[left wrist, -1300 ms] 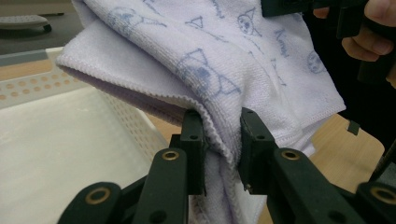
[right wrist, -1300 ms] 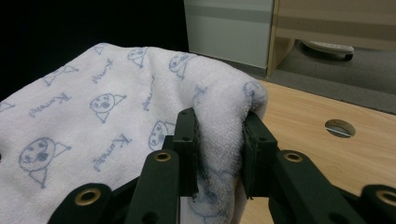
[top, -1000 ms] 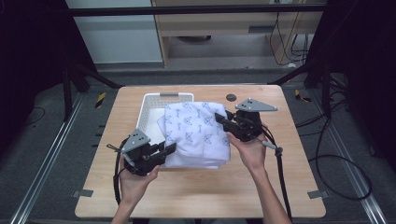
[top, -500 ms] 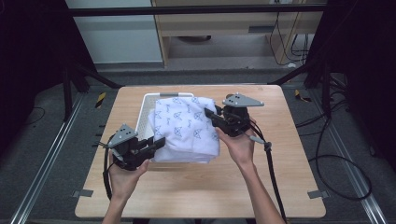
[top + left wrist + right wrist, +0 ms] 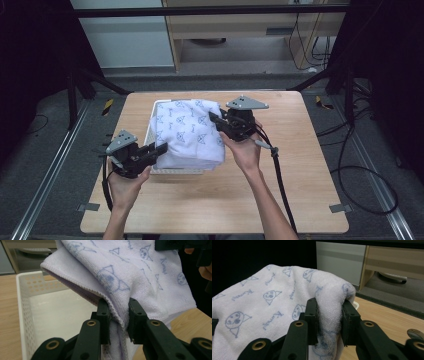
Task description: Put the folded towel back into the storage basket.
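A folded white towel [image 5: 187, 132] with blue cartoon prints hangs over a white perforated basket [image 5: 150, 131] on the wooden table. My left gripper [image 5: 161, 149] is shut on the towel's near left edge; its jaws pinch the folded hem [image 5: 117, 316] above the basket's inside [image 5: 57, 312]. My right gripper [image 5: 214, 119] is shut on the towel's far right corner, where thick folds [image 5: 329, 312] are squeezed between its pads. The towel [image 5: 262, 302] spreads away to the left in the right gripper view. It covers most of the basket.
The wooden table [image 5: 300, 165] has bare room to the right and front of the basket. A small round dark object [image 5: 415, 333] lies on the table at the right. Cables trail from both grippers. Beyond the table's far edge stand cabinets [image 5: 240, 20].
Both grippers have carried the towel away from the person toward the far side, lifting it from lying over the basket's front to hanging above the basket. Both grips stay shut.
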`<state>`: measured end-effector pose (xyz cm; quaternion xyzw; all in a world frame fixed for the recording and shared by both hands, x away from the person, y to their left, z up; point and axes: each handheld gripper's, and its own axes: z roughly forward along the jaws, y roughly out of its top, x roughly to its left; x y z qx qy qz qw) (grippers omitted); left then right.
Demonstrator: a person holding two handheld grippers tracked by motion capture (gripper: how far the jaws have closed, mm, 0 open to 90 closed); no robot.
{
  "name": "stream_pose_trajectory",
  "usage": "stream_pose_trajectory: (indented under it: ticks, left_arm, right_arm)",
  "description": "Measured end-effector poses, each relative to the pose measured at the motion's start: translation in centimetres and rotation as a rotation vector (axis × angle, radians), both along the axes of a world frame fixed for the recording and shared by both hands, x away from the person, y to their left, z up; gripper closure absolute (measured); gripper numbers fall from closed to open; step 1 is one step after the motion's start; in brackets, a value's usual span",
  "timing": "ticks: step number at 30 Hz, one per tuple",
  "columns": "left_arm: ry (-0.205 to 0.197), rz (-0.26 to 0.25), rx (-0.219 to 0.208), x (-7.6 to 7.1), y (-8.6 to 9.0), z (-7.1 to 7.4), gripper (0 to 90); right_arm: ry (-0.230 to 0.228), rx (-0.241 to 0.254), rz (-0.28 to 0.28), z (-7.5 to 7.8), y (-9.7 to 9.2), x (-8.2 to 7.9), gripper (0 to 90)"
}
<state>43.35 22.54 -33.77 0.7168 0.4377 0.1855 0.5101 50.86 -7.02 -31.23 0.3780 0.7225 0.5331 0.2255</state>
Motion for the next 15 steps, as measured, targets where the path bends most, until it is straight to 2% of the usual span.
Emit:
stream_pose_trajectory:
  ticks: [15]
  left_arm:
    - [0.004, 0.052, -0.017, 1.0, 2.2, 0.0, 73.5]
  right_arm:
    - [-0.018, 0.008, 0.015, 0.2, 2.5, 1.5, 71.1]
